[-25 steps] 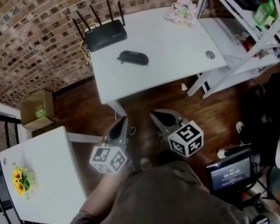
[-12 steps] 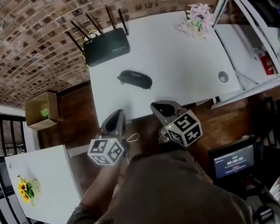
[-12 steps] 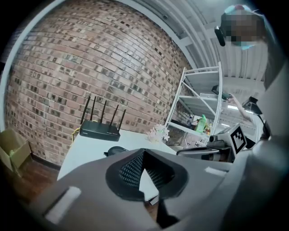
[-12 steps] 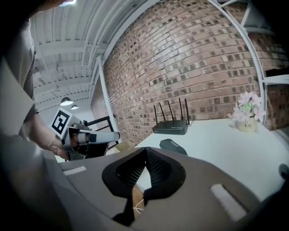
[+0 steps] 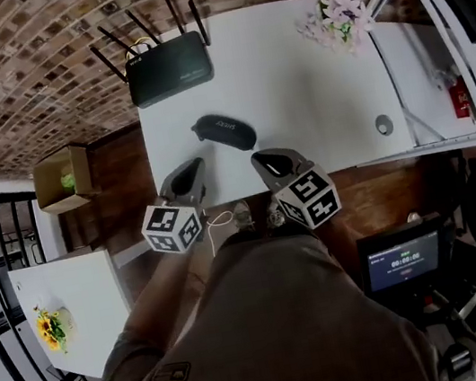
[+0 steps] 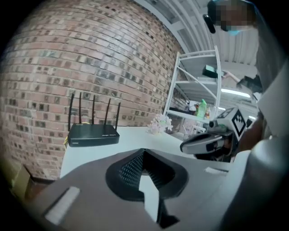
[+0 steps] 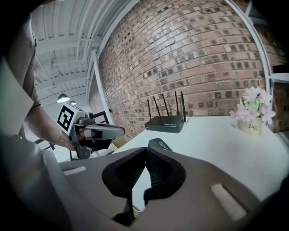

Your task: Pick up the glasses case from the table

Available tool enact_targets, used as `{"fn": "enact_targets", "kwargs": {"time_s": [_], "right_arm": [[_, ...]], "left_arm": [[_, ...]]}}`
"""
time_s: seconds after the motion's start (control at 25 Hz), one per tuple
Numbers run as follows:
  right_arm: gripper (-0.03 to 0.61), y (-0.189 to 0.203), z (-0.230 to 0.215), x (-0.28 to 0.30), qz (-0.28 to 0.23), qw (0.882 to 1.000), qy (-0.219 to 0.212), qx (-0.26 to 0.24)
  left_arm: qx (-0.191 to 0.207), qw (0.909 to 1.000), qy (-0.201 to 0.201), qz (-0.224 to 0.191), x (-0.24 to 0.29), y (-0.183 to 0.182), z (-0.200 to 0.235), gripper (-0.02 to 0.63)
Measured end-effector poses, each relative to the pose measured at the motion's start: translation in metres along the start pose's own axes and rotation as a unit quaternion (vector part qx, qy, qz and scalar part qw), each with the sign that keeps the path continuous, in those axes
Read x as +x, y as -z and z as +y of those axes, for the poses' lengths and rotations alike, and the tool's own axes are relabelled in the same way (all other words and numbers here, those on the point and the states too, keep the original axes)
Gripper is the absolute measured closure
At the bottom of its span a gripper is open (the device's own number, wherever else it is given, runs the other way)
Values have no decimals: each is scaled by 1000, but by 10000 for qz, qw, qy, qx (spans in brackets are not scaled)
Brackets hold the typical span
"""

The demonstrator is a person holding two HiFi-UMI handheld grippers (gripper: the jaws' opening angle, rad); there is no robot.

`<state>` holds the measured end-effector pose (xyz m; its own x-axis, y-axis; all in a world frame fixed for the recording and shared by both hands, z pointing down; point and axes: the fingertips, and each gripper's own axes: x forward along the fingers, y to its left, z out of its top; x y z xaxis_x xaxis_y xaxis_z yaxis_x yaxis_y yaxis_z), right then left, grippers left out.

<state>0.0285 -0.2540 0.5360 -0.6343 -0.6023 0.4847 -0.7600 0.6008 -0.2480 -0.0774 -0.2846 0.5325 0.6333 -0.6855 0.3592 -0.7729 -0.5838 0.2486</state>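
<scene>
The black glasses case (image 5: 224, 133) lies on the white table (image 5: 313, 99), close to its near edge. It also peeks over the jaws in the right gripper view (image 7: 159, 144). My left gripper (image 5: 189, 170) hovers at the table's near edge, just below and left of the case, shut and empty (image 6: 143, 151). The case is hidden in the left gripper view. My right gripper (image 5: 264, 161) sits just below and right of the case, its jaws together with nothing in them (image 7: 146, 151). Neither gripper touches the case.
A black router (image 5: 169, 68) with antennas stands behind the case at the table's back left. A pot of pale flowers (image 5: 338, 17) is at the back right. A white shelf rack (image 5: 454, 19) flanks the table's right side. A cardboard box (image 5: 62, 178) sits on the floor left.
Both grippers have moved forward from over the wooden floor to the table's near edge, and the case now lies just ahead of their tips. Both stayed shut.
</scene>
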Motion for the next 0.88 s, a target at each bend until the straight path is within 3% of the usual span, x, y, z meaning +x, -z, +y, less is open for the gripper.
{"fn": "enact_targets", "kwargs": {"time_s": [0.08,0.2,0.28,0.36,0.52,0.6,0.76,0.88], "right_arm": [[566,1,-2,3,53,9999,97,24],[566,2,-12,11,97,9997,204,48],[566,3,-18,17,117,9995,268,136],[566,3,-21,21,109,9990,350,265],[566,8,-22,24,172,9976,505,445],[566,12,-23,25,200,9966,579,549],[566,19,-28,22,218,9944,741,717],[566,24,-34,18,222,9925,871,829]], "left_arm": [[546,9973,417,268,15,4,-1,623],[1304,9844,1024,587,40,5,-2,621],[1864,9701,1343,785,56,6,-4,534],[2540,9469,1689,1014,69,10,-9,454],[3803,8793,2401,1569,92,35,-18,348],[4067,8546,2681,1800,101,46,-18,317],[4395,8166,3045,2174,118,60,-15,294],[4696,7791,3319,2496,124,71,-12,278]]}}
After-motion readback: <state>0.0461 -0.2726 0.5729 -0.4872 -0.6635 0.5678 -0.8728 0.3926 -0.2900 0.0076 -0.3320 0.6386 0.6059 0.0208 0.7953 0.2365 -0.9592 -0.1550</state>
